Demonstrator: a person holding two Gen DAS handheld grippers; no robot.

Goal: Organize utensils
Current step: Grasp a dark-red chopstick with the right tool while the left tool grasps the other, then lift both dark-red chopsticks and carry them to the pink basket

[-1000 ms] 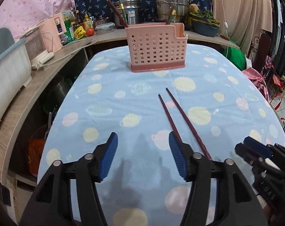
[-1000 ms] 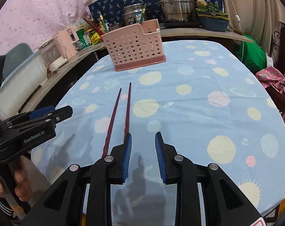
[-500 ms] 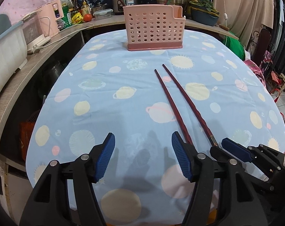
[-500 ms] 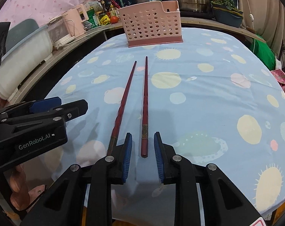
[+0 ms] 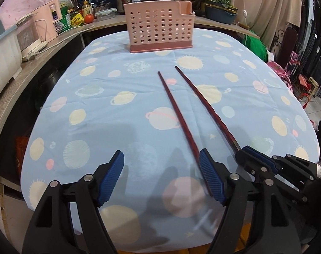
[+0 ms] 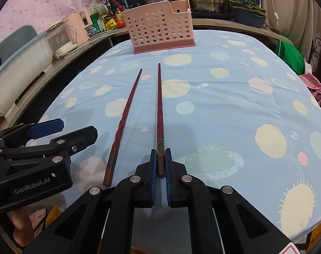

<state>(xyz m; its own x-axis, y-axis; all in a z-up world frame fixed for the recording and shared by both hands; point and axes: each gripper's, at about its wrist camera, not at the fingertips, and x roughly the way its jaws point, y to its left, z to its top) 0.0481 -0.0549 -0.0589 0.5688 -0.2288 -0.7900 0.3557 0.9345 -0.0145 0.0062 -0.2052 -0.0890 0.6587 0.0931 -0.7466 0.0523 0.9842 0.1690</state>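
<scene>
Now the right tongs [image 6: 160, 165] pinch one dark-red wooden chopstick's [image 6: 159, 114] butt end — left tongs [image 5: 161, 177] gape empty; next, lift it toward the pink perforated plastic holder [image 6: 159, 28] ahead.

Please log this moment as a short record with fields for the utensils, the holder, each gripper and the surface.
utensils: two dark red wooden chopsticks, left one and right one, lying side by side, apart, tips toward the holder
holder: pink perforated plastic utensil basket, upright at the far end of the table, away from the chopsticks
right gripper: closed on the butt end of the right chopstick
left gripper: open, holding nothing; left chopstick runs by its right finger
surface: blue planet-print tablecloth
</scene>
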